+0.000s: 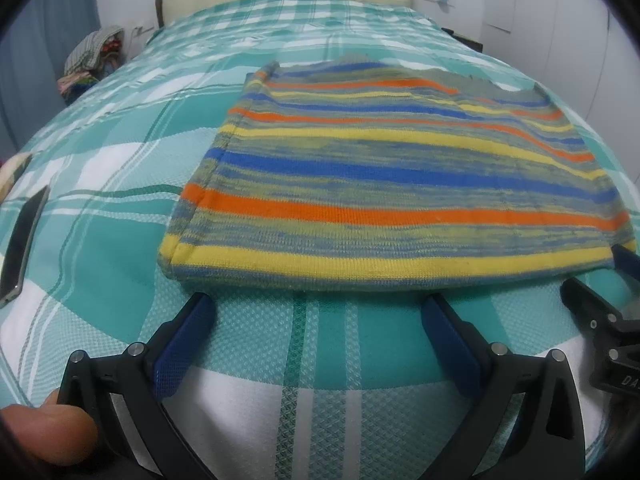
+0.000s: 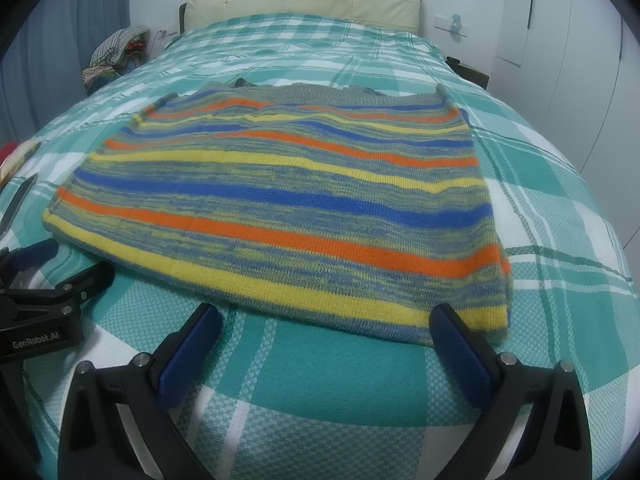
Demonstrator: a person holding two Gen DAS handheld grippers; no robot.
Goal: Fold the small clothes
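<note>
The striped sweater (image 1: 384, 184) lay flat on the green-and-white checked bedspread (image 1: 120, 152), its sides folded in so that it formed a rough rectangle, with the yellow-banded hem edge nearest to me. My left gripper (image 1: 320, 300) sat low over the bedspread just short of that hem, fingers spread wide and holding nothing; the left fingertip (image 1: 202, 300) nearly met the hem near the sweater's left corner, the other stood just clear of the edge. My right gripper (image 2: 326, 310) was likewise released and empty, placed before the hem toward the sweater's right corner, its right fingertip (image 2: 442, 312) touching or overlapping the yellow band; I could not tell which. The two grippers were side by side, each visible at the edge of the other's view. A phone (image 1: 22, 240) lay on the bedspread well to the left of the sweater. My thumb (image 1: 48, 436) rested on the left gripper's frame.
</note>
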